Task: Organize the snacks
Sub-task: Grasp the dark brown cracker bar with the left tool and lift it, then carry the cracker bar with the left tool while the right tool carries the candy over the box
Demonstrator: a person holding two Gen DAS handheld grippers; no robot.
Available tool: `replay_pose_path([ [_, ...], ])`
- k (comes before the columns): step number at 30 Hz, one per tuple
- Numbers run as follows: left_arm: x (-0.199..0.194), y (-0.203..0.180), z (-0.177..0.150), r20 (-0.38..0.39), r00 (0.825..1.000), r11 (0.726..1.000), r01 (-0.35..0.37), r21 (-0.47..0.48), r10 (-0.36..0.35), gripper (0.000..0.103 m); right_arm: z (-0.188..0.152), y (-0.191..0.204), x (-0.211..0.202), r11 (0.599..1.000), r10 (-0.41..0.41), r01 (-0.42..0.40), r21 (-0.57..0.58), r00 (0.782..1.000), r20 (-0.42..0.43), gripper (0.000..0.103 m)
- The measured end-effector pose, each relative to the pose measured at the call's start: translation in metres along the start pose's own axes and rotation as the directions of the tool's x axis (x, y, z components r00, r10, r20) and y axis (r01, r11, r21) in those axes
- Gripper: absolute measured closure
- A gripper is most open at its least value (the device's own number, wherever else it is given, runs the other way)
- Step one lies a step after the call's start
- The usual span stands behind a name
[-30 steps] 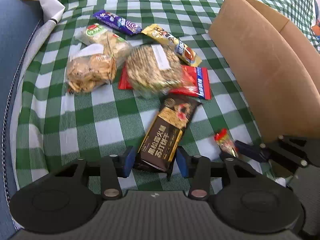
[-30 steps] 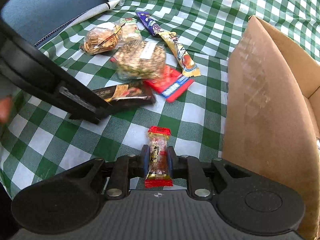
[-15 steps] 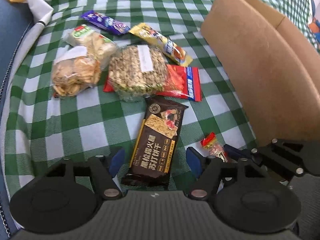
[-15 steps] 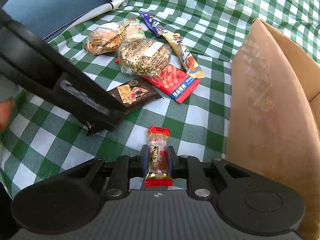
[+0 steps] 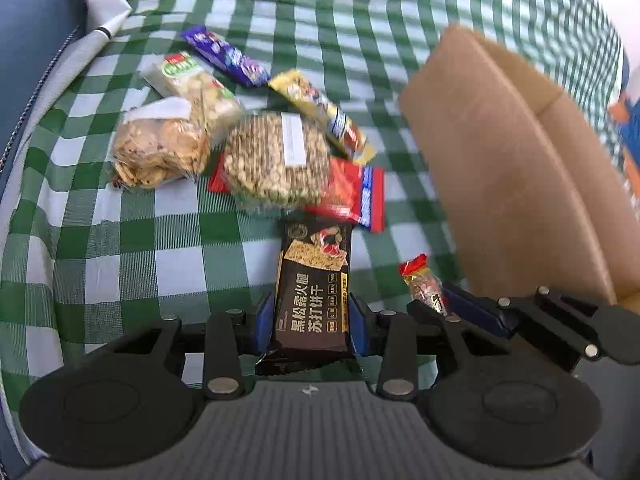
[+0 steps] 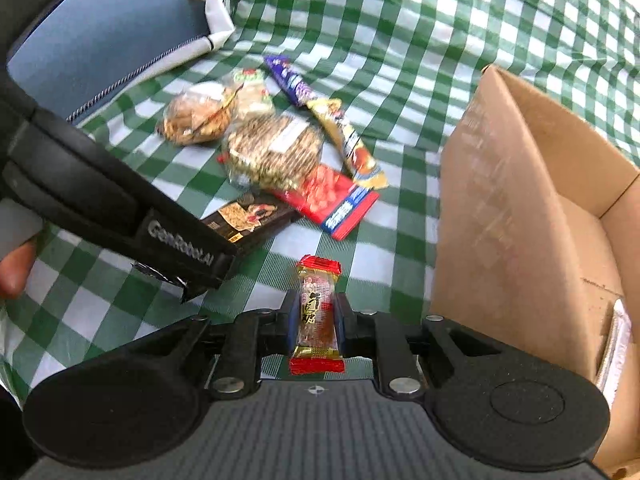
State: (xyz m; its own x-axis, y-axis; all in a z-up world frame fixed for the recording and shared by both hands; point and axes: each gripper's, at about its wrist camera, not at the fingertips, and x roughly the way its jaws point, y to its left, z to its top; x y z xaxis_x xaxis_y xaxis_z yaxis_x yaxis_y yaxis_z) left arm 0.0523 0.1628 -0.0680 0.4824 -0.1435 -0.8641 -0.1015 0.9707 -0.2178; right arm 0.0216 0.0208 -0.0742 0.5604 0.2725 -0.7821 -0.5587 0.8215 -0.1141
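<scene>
A black cracker pack point(image 5: 314, 280) lies lengthwise between the blue pads of my left gripper point(image 5: 312, 320), on the green checked cloth point(image 5: 120, 240). The jaws are closing and the pads touch both long edges of the pack. My right gripper point(image 6: 316, 320) is shut on a small red candy point(image 6: 316, 304), held just above the cloth. That candy point(image 5: 424, 284) also shows at the lower right of the left wrist view. An open cardboard box point(image 6: 520, 200) stands right beside the right gripper. The far end of the black pack point(image 6: 248, 216) sticks out from under the left gripper's housing point(image 6: 100, 192).
Loose snacks lie farther back: a round seed-cracker bag point(image 5: 276, 160), a red pack point(image 5: 352, 192), a yellow bar point(image 5: 324, 116), a purple bar point(image 5: 224, 56) and a clear biscuit bag point(image 5: 160, 148). A silver packet point(image 6: 616, 344) lies in the box. A blue cushion point(image 5: 32, 40) borders the left.
The left jaws spread wide around the black pack, then came back in against its sides; the pack now lies straight between them. The right gripper stayed put with the candy.
</scene>
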Motion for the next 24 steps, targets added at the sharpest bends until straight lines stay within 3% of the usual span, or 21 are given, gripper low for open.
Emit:
replay_pose_path([
  [10,-0.033,-0.006,0.001,0.177,0.983,0.998,0.053,-0.043,-0.044,0.06,0.016,-0.015,-0.044,1.0,-0.024,0.022,0.01,0.983,0.184,0.084],
  [20,-0.054,-0.027,0.004,0.354,0.932,0.996,0.093,-0.007,-0.085,0.06,0.018,-0.049,-0.088,0.998,-0.057,0.038,0.059,0.929,0.366,0.084],
  [24,-0.056,-0.035,0.003,0.365,0.928,0.997,0.08,0.014,-0.079,0.06,0.014,-0.065,-0.101,0.996,-0.07,0.044,0.071,0.907,0.415,0.084],
])
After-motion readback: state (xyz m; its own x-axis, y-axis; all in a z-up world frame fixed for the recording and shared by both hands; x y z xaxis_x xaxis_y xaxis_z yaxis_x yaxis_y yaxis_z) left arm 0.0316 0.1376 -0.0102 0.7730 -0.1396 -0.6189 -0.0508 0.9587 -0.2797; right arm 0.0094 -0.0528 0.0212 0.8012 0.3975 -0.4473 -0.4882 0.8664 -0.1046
